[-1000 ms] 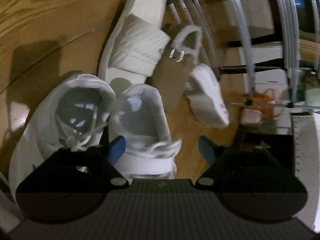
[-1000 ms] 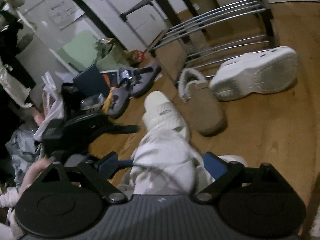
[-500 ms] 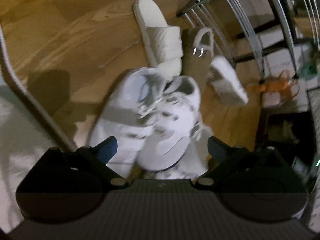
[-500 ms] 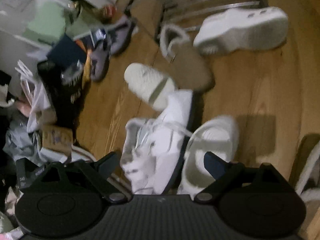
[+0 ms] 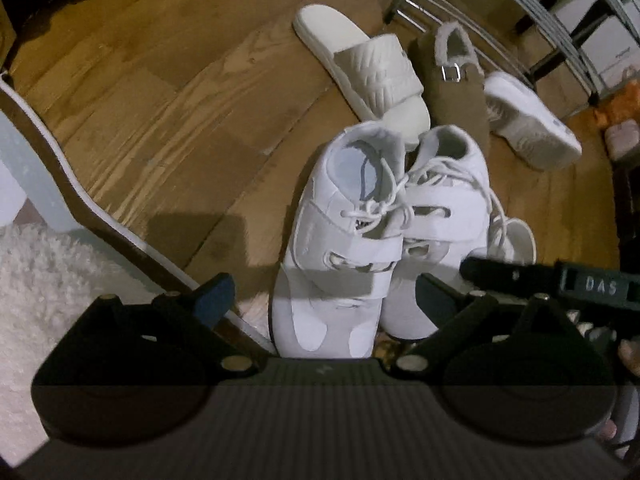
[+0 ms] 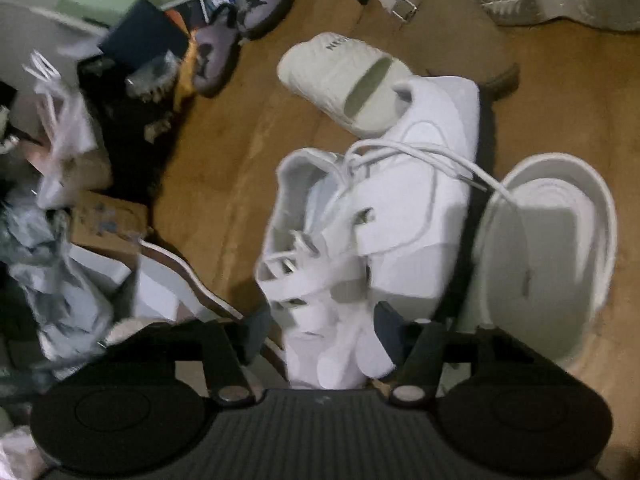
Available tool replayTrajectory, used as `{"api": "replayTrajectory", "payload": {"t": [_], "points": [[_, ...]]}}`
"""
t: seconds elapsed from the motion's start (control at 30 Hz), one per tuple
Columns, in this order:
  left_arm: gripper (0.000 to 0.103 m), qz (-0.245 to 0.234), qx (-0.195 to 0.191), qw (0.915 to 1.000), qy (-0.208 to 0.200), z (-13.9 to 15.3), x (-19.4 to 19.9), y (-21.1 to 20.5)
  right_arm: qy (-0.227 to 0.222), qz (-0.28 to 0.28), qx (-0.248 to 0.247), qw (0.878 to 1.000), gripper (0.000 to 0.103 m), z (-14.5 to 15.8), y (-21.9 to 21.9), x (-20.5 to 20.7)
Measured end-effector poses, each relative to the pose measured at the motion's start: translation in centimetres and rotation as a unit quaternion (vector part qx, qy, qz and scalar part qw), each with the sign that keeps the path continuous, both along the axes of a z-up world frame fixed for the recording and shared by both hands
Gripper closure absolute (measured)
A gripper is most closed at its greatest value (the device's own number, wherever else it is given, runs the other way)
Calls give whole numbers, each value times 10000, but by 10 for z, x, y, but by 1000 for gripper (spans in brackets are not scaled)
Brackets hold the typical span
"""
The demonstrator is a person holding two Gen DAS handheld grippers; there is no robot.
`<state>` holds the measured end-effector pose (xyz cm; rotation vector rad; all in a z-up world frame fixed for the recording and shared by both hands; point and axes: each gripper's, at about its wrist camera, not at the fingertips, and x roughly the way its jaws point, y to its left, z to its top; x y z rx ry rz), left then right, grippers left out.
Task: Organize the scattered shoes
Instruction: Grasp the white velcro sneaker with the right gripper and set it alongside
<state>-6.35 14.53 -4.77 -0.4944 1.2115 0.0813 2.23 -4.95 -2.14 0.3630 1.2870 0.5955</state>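
Note:
Two white lace-up sneakers stand side by side on the wooden floor, the left one against the right one. My left gripper hovers open and wide over their toes, touching neither. One black finger of the right gripper reaches in from the right. In the right wrist view my right gripper is closing, with the toe of the nearer sneaker between its jaws. Blur hides whether the pads touch it. The other sneaker leans against it.
A white slide lies right of the sneakers, and its mate lies beyond them. A tan fur-lined slipper and a white clog sit by a metal rack. There is a fluffy rug on the left, purple shoes and clutter.
The left gripper has widened and pulled back from the sneakers, so more floor shows. The right gripper has dropped close to the sneakers and its fingers have narrowed around one toe.

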Motion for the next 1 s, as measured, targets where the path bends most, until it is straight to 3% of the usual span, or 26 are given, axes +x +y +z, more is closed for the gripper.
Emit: {"api": "replayTrajectory", "payload": {"t": [0.1, 0.17, 0.27, 0.33, 0.37, 0.6, 0.67, 0.73, 0.83, 0.93, 0.97, 1.0], "points": [[5, -56, 21, 10000, 66, -3, 3, -3, -127, 286, -252, 9992, 46, -8, 8, 3], [5, -91, 60, 9999, 97, -4, 6, -5, -75, 402, -168, 9990, 49, -9, 4, 6], [5, -139, 152, 9997, 106, -7, 10, -10, -65, 547, -271, 9981, 69, -9, -4, 10], [5, -121, 178, 9997, 117, -8, 11, -10, -151, 598, -518, 9968, 94, -11, -10, 11], [5, -108, 232, 9996, 124, -9, 11, -10, -184, 576, -702, 9957, 98, -12, -15, 11], [5, -117, 626, 9977, 214, -19, 12, -8, 130, 382, -939, 9948, 101, -11, -35, 17], [5, -106, 675, 9972, 293, -23, 11, -9, 175, 442, -1157, 9921, 88, -7, -27, 21], [5, -76, 636, 9973, 359, -27, 11, -11, -203, 526, -1318, 9897, 43, 12, -11, 28], [5, -126, 595, 9976, 337, -25, 13, -14, -926, 420, -1596, 9819, 5, 36, 7, 44], [5, -328, 865, 9955, 209, -20, 13, -24, -1254, 222, -2151, 9683, 4, 36, 22, 61], [5, -428, 1119, 9926, 194, -19, 13, -29, -1295, 140, -2307, 9643, 4, 33, 27, 67], [5, -612, 1610, 9849, 186, -17, 14, -39, -1301, 44, -2433, 9612, 4, 27, 32, 73]]}}
